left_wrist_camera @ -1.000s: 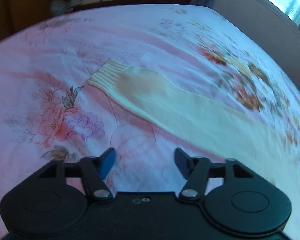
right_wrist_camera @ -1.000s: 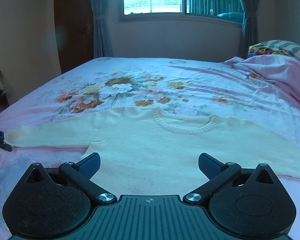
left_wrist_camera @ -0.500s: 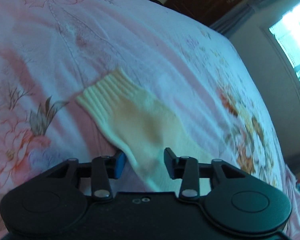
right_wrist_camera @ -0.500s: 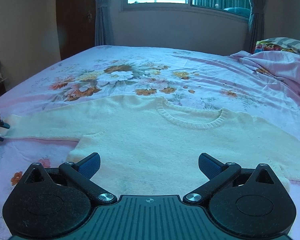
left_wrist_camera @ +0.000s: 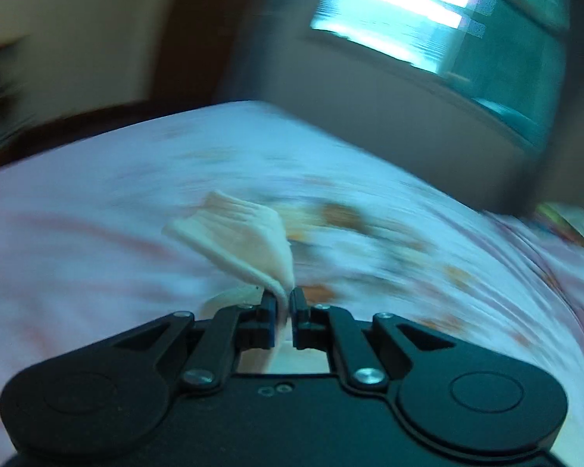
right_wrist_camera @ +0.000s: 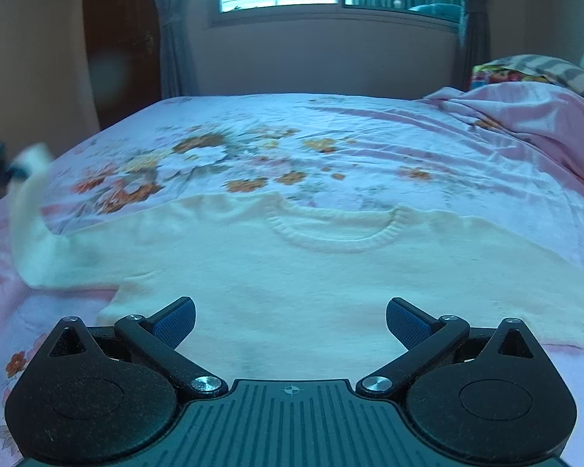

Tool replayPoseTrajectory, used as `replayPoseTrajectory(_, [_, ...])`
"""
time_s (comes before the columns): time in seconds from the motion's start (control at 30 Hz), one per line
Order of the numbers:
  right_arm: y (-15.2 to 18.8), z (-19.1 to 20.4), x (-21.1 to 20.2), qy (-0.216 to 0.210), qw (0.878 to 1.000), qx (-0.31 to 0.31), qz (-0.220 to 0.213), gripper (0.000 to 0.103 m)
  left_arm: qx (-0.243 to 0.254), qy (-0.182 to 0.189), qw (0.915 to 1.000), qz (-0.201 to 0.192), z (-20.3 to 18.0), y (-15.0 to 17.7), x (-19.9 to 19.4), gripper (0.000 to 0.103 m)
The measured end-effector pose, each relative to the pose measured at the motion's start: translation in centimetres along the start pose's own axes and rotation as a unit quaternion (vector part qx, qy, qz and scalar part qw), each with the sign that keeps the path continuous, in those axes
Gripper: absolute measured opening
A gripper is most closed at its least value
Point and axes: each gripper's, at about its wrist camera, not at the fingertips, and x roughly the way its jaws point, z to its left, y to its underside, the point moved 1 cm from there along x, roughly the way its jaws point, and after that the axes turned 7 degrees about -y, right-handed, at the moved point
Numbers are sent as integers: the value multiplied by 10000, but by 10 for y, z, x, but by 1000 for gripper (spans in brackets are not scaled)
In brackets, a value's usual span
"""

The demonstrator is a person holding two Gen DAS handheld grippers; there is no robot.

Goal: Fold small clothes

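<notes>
I find no writing, brand, label or number that I can read in either of my views.

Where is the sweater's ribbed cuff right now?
In the left wrist view the ribbed cuff sticks up just beyond the left gripper, whose jaws pinch the sleeve off the floral bedsheet.
</notes>
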Motion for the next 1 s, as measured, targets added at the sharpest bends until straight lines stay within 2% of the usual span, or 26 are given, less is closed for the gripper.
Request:
replayPoseTrajectory(0.07, [-1, -12, -5, 63, 9999, 78, -27, 103, 413, 656, 9968, 184, -59, 10, -4, 5])
replayPoseTrajectory(0.17, [1, -30, -11, 226, 9996, 161, -33, 103, 1103, 1255, 9846, 519, -135, 43, -3, 6])
replayPoseTrajectory(0.23, [3, -44, -13, 290, 9992, 270, 43, 103, 1392, 1412, 9742, 1078, -168, 70, 10, 22])
replayPoseTrajectory(0.27, [5, -50, -14, 287, 9990, 332, 102, 103, 1566, 1346, 9692, 1343, -180, 82, 17, 25])
replayPoseTrajectory(0.3, [6, -56, -14, 290, 9987, 395, 159, 103, 1695, 1254, 9658, 1508, -182, 92, 20, 23])
replayPoseTrajectory(0.37, [11, -66, -14, 255, 9981, 498, 247, 103, 1786, 1207, 9627, 1635, -175, 99, 12, 24])
replayPoseTrajectory(0.47, [13, -75, -10, 110, 9971, 690, 314, 103, 1541, 1227, 9706, 1381, -137, 89, -15, 43])
replayPoseTrajectory(0.5, [12, -76, -5, 60, 9965, 759, 337, 103, 1496, 1081, 9750, 1236, -126, 80, -16, 63])
replayPoseTrajectory(0.53, [10, -77, 0, -24, 9957, 855, 360, 103, 1471, 830, 9797, 1080, -110, 75, -21, 76])
replayPoseTrajectory(0.6, [4, -78, 12, -230, 9927, 1116, 405, 103, 1481, 330, 9841, 925, -82, 69, -22, 70])
replayPoseTrajectory(0.7, [-8, -73, 33, -347, 9895, 1313, 496, 103, 1373, -192, 9833, 1177, -45, 69, -7, 53])
replayPoseTrajectory(0.8, [-22, -65, 53, -342, 9878, 1440, 485, 103, 1298, -460, 9829, 1220, -20, 75, 0, 51])
replayPoseTrajectory(0.9, [-34, -57, 74, -326, 9849, 1597, 591, 103, 1144, -418, 9851, 1214, -12, 75, 2, 52])
replayPoseTrajectory(0.97, [-41, -51, 90, -123, 9852, 1565, 694, 83, 1074, -422, 9859, 1214, -14, 74, 4, 52])
replayPoseTrajectory(1.0, [-43, -50, 99, -62, 9843, 1569, 803, 59, 1025, -386, 9864, 1229, -15, 74, 5, 52])
